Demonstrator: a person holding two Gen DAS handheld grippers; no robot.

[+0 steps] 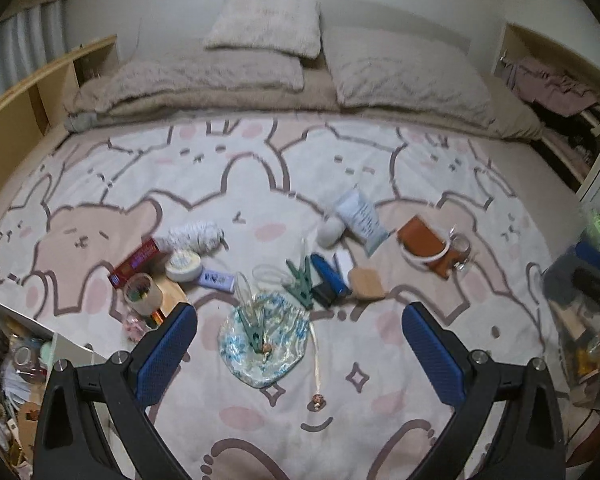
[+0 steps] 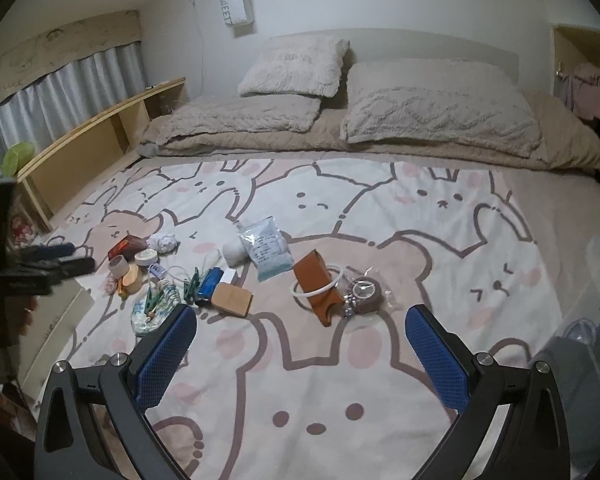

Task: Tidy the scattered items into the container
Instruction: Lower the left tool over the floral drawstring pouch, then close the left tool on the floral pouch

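Note:
Small items lie scattered on a bunny-print bedspread (image 1: 380, 360). In the left wrist view my left gripper (image 1: 300, 316) is open and empty, just in front of a blue floral pouch (image 1: 265, 350) with a green clothespin (image 1: 253, 330) on it. Behind lie a second green clip (image 1: 302, 280), a blue case (image 1: 330, 278), a wooden block (image 1: 366, 283), a brown leather case (image 1: 428, 250), a tape roll (image 1: 141, 292) and a red box (image 1: 135, 262). My right gripper (image 2: 300, 316) is open and empty, near the brown leather case (image 2: 316, 286) and a watch (image 2: 362, 294). A white box (image 1: 39, 344) holding items sits at the bed's left edge.
Pillows (image 2: 440, 112) and a folded beige blanket (image 1: 203, 84) lie at the head of the bed. A wooden shelf (image 2: 99, 148) runs along the left side. The left gripper shows blurred at the left of the right wrist view (image 2: 55, 264). Clutter stands at the bed's right edge (image 1: 580, 300).

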